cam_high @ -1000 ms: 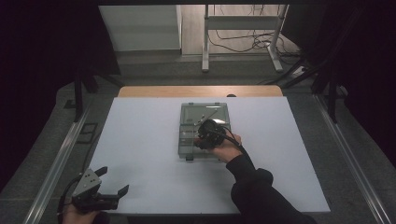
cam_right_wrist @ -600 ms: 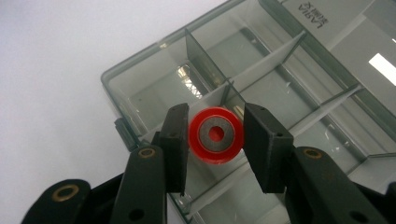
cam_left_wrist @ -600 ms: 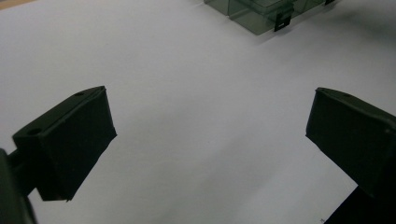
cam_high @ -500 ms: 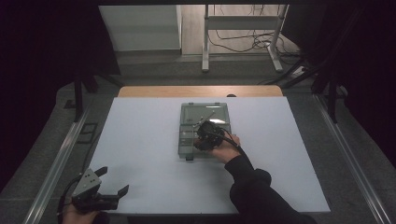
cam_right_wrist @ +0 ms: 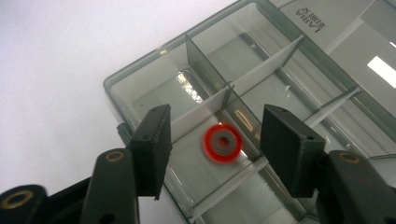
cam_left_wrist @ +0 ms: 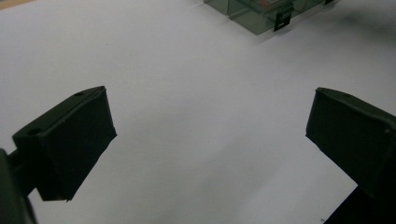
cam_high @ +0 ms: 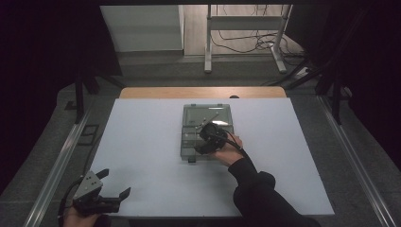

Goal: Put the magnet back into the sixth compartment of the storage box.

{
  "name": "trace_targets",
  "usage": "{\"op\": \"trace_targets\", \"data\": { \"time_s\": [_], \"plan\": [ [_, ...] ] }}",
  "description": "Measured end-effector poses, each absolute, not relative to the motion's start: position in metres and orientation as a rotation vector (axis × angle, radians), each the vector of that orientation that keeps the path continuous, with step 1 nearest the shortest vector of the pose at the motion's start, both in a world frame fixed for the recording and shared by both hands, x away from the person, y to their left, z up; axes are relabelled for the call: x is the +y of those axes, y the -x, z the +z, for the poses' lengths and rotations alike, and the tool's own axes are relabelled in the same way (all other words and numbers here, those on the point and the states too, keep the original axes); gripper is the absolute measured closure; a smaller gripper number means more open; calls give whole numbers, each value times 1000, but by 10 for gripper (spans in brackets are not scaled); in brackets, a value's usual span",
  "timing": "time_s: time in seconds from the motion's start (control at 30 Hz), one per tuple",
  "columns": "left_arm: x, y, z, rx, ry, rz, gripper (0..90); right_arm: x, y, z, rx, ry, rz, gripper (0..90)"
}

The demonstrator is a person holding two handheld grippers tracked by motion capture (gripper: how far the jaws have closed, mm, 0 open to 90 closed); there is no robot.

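Note:
A clear grey compartment box [cam_high: 189, 142] lies open in the middle of the white table, its lid folded back. My right gripper [cam_high: 202, 142] hangs over the box's near end. In the right gripper view its jaws [cam_right_wrist: 217, 140] have just been opening and stand apart. A red ring with a grey centre [cam_right_wrist: 222, 142], blurred, is in the compartment between them, and neither pad touches it. My left gripper [cam_high: 116, 183] rests at the table's near left corner, wide open with only bare table between its jaws [cam_left_wrist: 210, 126].
The box [cam_right_wrist: 159, 93] has several small compartments split by thin walls; its near corner [cam_left_wrist: 261, 11] shows far off in the left gripper view. White table surface [cam_high: 142, 142] lies all around it. Metal rails run along both sides of the table.

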State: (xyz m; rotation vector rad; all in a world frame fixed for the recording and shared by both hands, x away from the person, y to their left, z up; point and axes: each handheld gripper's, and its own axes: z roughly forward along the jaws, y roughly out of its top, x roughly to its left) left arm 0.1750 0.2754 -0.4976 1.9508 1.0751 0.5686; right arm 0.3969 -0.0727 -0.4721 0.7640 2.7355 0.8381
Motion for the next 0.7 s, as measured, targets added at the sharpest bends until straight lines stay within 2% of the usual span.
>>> {"op": "trace_targets", "data": {
  "time_s": [0.37,0.7],
  "plan": [
    [275,-175,-498,1075,-1952,569,16,-76,-391,-465,2728,-751,878,301],
    [275,-175,-498,1072,-1955,569,16,-84,-387,-461,2715,-790,882,259]
  ]
}}
